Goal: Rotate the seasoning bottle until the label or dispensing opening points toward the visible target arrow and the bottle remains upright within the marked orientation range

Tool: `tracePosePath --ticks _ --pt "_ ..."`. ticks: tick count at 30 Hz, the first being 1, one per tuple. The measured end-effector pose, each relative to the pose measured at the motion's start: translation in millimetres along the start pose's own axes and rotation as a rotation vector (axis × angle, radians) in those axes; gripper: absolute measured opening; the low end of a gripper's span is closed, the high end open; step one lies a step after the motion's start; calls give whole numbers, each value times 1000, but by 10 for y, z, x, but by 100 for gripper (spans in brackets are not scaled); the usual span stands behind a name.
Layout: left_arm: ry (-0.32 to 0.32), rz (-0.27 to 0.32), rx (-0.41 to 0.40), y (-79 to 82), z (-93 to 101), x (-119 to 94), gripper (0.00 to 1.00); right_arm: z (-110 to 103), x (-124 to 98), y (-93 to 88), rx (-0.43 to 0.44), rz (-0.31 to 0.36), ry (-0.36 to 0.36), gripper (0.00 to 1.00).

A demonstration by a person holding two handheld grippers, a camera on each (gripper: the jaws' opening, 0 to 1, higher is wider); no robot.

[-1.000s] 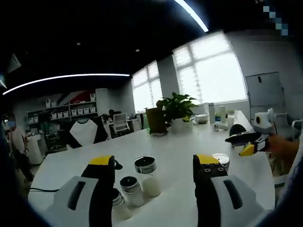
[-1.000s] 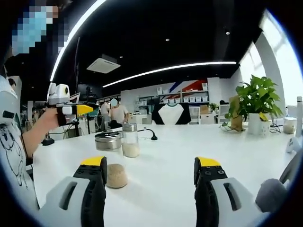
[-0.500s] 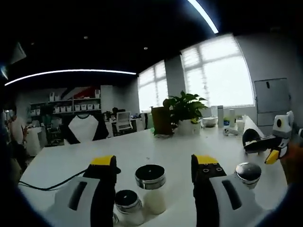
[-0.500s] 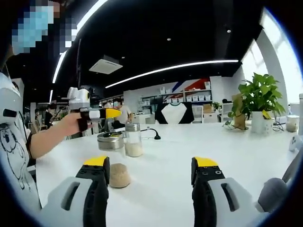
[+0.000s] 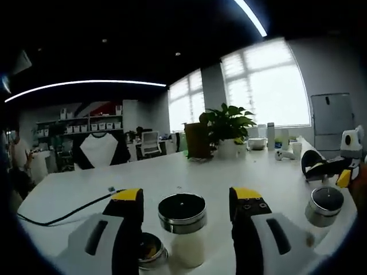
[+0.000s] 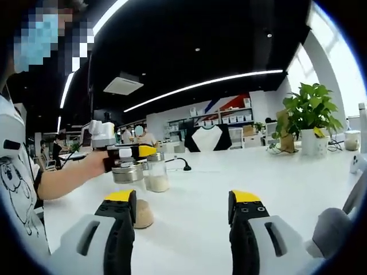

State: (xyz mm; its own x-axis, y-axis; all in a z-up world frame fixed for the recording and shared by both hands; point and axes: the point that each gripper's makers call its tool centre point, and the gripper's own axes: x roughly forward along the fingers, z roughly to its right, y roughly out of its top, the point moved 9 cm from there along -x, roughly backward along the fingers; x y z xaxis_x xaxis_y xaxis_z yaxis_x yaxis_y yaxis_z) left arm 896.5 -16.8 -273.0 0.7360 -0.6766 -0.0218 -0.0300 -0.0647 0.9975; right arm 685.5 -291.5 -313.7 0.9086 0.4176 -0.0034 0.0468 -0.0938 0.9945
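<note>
A glass seasoning bottle (image 5: 182,229) with a dark metal lid and white contents stands upright on the white table (image 5: 74,192). It sits in line with the gap of my left gripper (image 5: 188,195), which is open and close in front of it. In the right gripper view the same bottle (image 6: 156,176) stands mid-left, and the left gripper (image 6: 140,152), held by a hand, hovers at lid height beside it. My right gripper (image 6: 182,197) is open over bare table with nothing between its jaws. It also enters the left gripper view at the far right (image 5: 330,171).
A low jar (image 5: 150,251) sits at the left jaw's foot and a metal-lidded jar (image 5: 324,206) stands at right. A wide tin (image 6: 127,172) and a brown-filled jar (image 6: 142,215) are near the bottle. A black cable (image 5: 63,215) and a potted plant (image 5: 226,129) lie beyond.
My left gripper has moved forward to the bottles, so the dark-lidded bottle looms larger between its jaws. In the right gripper view the hand-held left gripper has travelled right, up to the jars.
</note>
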Motion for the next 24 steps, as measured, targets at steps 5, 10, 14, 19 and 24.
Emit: tracePosePath --ticks 5,10,14,19,24 --pt "-21 -19 -17 -64 33 71 57 -6 -26 18 24 17 8 63" --pt "-3 -44 15 -130 -2 126 57 27 -54 7 24 17 1 61" --pt "-6 -46 16 -146 -7 157 57 62 -88 -3 23 15 -11 60" --pt "-3 -62 12 -177 -31 168 51 86 -116 -6 29 22 -22 60" --pt "-25 -76 65 -182 -4 189 45 94 -134 -5 13 18 -25 58"
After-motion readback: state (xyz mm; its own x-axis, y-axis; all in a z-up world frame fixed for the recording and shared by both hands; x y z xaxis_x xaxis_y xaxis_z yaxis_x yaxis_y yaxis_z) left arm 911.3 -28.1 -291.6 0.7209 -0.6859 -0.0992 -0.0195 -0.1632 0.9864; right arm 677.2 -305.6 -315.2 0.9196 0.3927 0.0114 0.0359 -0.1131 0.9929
